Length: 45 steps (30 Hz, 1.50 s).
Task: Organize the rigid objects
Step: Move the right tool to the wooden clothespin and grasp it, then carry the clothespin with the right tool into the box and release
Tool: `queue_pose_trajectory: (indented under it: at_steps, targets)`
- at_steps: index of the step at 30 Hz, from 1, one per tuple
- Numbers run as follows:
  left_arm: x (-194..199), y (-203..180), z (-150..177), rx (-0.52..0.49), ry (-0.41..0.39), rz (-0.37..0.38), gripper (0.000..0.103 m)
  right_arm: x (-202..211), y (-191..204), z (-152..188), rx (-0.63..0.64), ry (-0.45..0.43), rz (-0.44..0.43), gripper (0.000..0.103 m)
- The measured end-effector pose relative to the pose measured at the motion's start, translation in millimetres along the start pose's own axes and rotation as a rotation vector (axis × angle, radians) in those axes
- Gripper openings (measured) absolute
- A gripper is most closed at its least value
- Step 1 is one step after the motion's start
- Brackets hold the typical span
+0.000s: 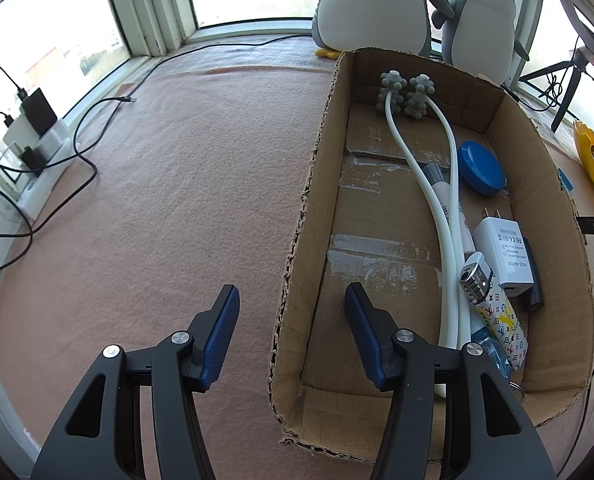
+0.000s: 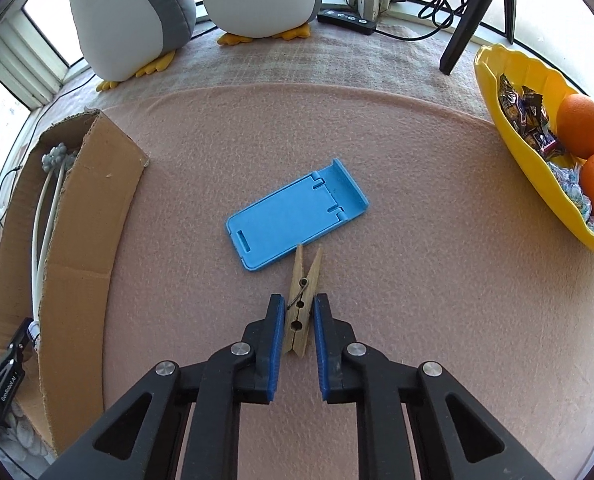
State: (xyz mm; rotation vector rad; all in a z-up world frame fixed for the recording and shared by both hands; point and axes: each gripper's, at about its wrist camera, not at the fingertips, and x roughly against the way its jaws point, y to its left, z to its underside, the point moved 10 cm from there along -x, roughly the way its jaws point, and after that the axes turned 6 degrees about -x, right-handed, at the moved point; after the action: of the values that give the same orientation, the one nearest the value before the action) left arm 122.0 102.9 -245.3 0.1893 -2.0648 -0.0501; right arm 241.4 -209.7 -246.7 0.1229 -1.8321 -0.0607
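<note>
Right gripper (image 2: 299,322): pads closed against the two flat sides of a wooden clothespin (image 2: 301,304), which lies on the pink cloth (image 2: 417,260); splayed end of the pin points away from the camera
Clothespin's neighbour: light-blue phone stand (image 2: 295,216) flat on the cloth, just beyond the pin's splayed tips, nearly touching; seen from the right wrist only
Left gripper (image 1: 292,334): blue pads stand apart with the near-left wall of the cardboard box (image 1: 321,168) between them, one finger outside over the cloth, one over the box floor; whether the pads press the wall cannot be told
Box contents, left wrist only: white two-stemmed massager with grey knobbed heads (image 1: 407,94) running the length of the box, round blue lid (image 1: 481,168), white plug adapter (image 1: 505,252), patterned lighter (image 1: 493,312)
Box from right wrist: at far left, outer wall facing the camera, only the grey heads and white stems showing inside; black frame of the left gripper at its near corner
Right of the cloth: yellow bowl (image 2: 509,136) with oranges and wrapped sweets, full view from right wrist, only an edge from left
Back edge: two plush penguins (image 2: 125,12) by the window, in both views
Left wrist only: black cables (image 1: 85,152) and chargers on the sill at left
</note>
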Motion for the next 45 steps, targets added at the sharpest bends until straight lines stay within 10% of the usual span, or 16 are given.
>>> queue_pose_trajectory:
  at_steps: [45]
  targets:
    - [0,2,1,0.002,-0.002,0.003,0.055,69,208,51,0.418,-0.159,-0.244,0.011]
